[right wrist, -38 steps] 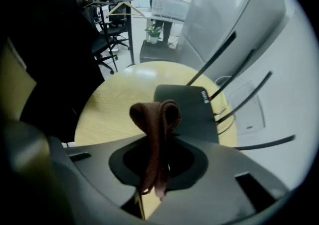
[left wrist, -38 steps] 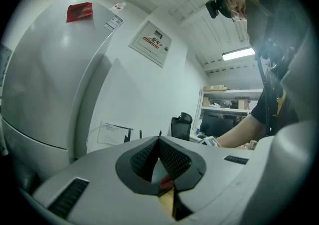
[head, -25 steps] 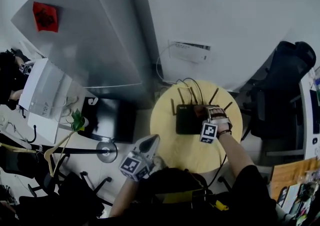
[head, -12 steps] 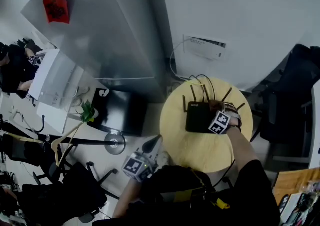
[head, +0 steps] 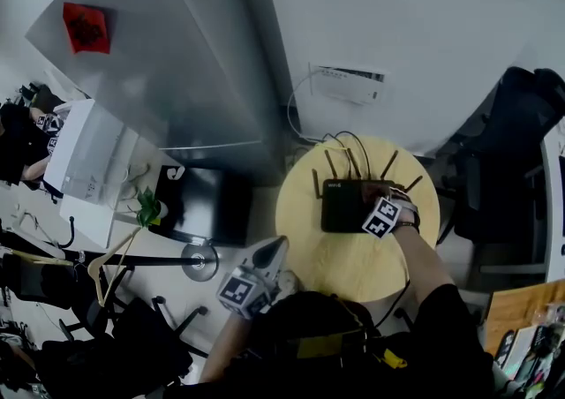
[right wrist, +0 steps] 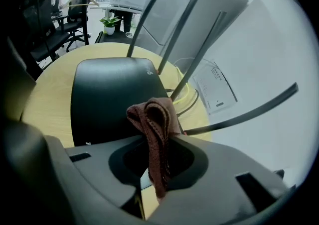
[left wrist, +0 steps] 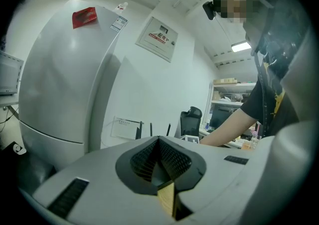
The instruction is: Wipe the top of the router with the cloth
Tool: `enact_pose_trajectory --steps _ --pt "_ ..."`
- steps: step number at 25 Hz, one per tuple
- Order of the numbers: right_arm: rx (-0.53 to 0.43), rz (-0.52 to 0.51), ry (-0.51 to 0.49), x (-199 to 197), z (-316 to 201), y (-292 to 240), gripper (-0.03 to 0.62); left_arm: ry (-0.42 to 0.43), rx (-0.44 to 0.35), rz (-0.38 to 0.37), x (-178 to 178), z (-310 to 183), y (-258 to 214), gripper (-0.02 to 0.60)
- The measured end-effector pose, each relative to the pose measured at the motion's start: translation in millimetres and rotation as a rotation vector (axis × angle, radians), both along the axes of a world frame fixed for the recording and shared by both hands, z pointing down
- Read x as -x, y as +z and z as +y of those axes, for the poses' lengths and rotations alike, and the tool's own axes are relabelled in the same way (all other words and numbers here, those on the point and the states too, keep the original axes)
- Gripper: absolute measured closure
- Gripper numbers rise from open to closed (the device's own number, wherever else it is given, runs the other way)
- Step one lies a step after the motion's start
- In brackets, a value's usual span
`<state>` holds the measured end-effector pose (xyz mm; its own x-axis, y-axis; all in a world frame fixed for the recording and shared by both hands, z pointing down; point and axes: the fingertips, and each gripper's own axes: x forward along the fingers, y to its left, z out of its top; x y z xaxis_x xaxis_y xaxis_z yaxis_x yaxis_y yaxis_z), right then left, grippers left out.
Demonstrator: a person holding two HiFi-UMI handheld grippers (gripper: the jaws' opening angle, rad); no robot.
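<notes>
The black router (head: 346, 205), with several antennas raised along its back, lies on a round yellow table (head: 344, 260). My right gripper (head: 374, 201) is over the router's right end, shut on a brown cloth (right wrist: 155, 122). In the right gripper view the folded cloth sticks out of the jaws just above the router's smooth top (right wrist: 112, 94), close to the antennas (right wrist: 197, 59). My left gripper (head: 261, 267) hangs low off the table's left edge. In the left gripper view the left gripper (left wrist: 160, 162) is shut on nothing and faces the wall.
A tall grey cabinet (head: 168, 53) stands at the back left. A white wall box (head: 347, 84) with cables is behind the table. A black office chair (head: 503, 159) is to the right. A black box (head: 199, 205) and a small plant (head: 146, 209) sit on the floor to the left.
The head view has swung a little. My right gripper has stayed on the router's right part with the cloth, shifting only slightly. The left gripper has stayed low at the left.
</notes>
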<state>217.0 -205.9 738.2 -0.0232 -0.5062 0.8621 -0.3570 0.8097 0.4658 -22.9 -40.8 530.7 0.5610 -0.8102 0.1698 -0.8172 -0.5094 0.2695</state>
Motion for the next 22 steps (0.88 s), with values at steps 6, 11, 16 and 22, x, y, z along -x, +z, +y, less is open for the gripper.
enact_pose_trajectory --steps 6,11,16,22 --pt "0.059 0.012 -0.01 -5 18 3 0.529 0.02 -0.019 0.019 -6 -4 -4 0.581" --pt "0.081 0.023 -0.01 -8 32 3 0.528 0.037 -0.035 0.029 -8 -5 -6 0.581" --pt "0.083 0.02 0.006 -11 49 4 0.528 0.052 -0.041 0.041 -9 -4 -7 0.581" --pt "0.09 0.041 0.011 -15 70 5 0.528 0.102 -0.038 0.054 -15 2 -6 0.581"
